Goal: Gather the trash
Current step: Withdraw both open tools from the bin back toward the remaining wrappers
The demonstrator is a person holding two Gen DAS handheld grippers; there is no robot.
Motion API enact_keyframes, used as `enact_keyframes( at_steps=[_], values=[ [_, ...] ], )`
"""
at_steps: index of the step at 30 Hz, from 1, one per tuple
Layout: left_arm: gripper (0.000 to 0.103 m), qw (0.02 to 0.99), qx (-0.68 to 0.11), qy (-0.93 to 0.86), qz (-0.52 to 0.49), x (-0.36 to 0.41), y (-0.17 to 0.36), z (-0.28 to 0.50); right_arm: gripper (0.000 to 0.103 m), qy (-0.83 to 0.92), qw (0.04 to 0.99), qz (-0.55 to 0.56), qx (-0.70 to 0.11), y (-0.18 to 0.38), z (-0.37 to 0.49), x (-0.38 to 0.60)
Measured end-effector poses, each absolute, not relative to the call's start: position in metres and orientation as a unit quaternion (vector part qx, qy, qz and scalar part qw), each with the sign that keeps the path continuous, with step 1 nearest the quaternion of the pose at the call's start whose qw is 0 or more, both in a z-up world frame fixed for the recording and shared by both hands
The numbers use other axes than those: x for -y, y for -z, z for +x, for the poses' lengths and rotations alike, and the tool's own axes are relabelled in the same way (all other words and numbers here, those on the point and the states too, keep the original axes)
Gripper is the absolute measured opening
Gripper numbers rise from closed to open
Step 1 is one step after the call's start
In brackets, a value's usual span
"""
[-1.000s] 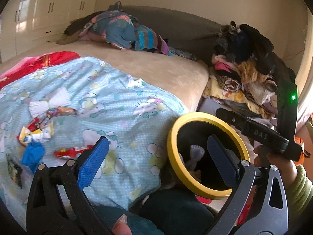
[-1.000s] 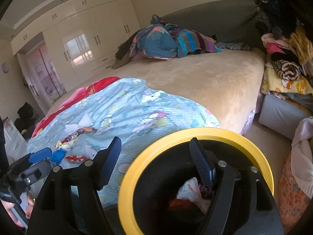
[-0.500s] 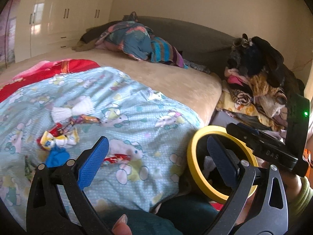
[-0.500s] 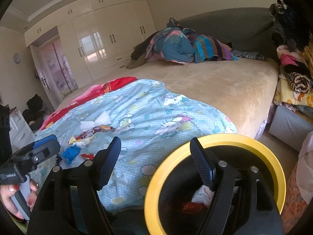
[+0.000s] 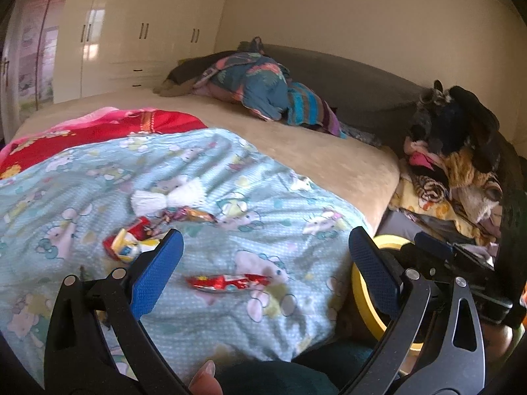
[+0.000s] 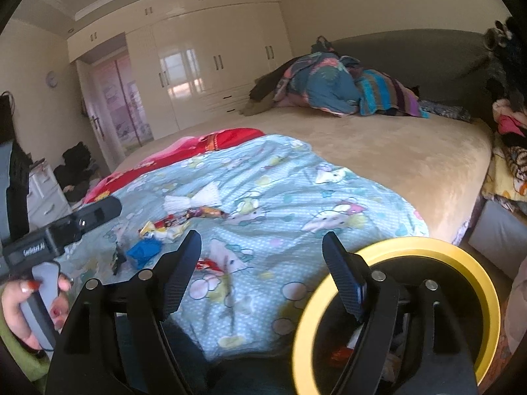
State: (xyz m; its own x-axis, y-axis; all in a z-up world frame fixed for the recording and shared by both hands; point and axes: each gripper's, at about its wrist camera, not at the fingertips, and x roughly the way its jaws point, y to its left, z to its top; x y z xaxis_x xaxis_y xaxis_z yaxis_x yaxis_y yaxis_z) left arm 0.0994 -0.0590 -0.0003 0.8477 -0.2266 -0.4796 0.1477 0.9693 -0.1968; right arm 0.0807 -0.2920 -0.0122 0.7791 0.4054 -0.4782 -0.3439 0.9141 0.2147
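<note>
On the bed's cartoon-print blanket (image 5: pixel 230 177), the red wrapper (image 5: pixel 227 282) now lies between the left gripper (image 5: pixel 265 261) fingers, where the yellow-rimmed bin (image 6: pixel 395 312) sat a second ago. Both grippers tilt downward, jaws wide and empty; the right gripper (image 6: pixel 262 265) has just opened further, the bin under its right finger.

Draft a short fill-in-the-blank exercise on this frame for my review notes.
1. The trash bin has a ____ rim.
2. The red wrapper lies on the ____ blanket.
3. The jaws of the left gripper stand ____.
4. The right gripper holds ____.

Missing words: yellow; light blue; open; nothing
</note>
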Motion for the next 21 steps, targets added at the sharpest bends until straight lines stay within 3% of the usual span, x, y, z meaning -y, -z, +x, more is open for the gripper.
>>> enact_keyframes(
  at_steps=[21],
  values=[
    [0.092, 0.961, -0.252, 0.028, -0.11, -0.002, -0.002, 0.1, 0.074, -0.268, 0.92, -0.006, -0.286, 0.021, 0.091, 0.216]
  ],
)
